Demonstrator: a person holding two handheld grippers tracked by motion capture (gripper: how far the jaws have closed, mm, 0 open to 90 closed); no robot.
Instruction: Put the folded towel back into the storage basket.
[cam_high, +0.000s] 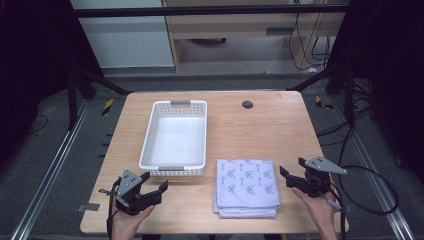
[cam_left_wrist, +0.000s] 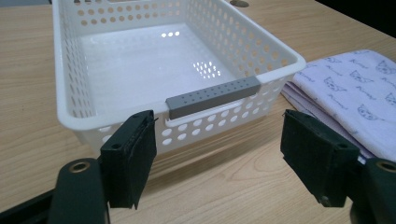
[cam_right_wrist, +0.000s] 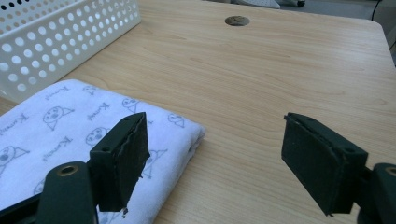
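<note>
A folded pale-lilac cloth with small cat prints (cam_high: 247, 186) lies near the table's front edge, right of centre. Left of it and farther back stands an empty white perforated basket (cam_high: 148, 135) with grey handles. My left gripper (cam_high: 155, 182) is held open near the basket's front left corner, nothing between its jaws; in the left gripper view the basket (cam_left_wrist: 273, 44) is just ahead and the cloth (cam_left_wrist: 355, 88) lies to the right. My right gripper (cam_high: 291, 174) hovers open just right of the cloth, whose corner (cam_right_wrist: 60, 135) sits under its left jaw.
The wooden table (cam_high: 270, 130) has a round dark cable hole (cam_high: 247, 104) at the back, seen again in the right gripper view (cam_right_wrist: 236, 20). Bare wood stretches right of the basket. Cables trail on the floor at the right, and metal rails flank the table.
</note>
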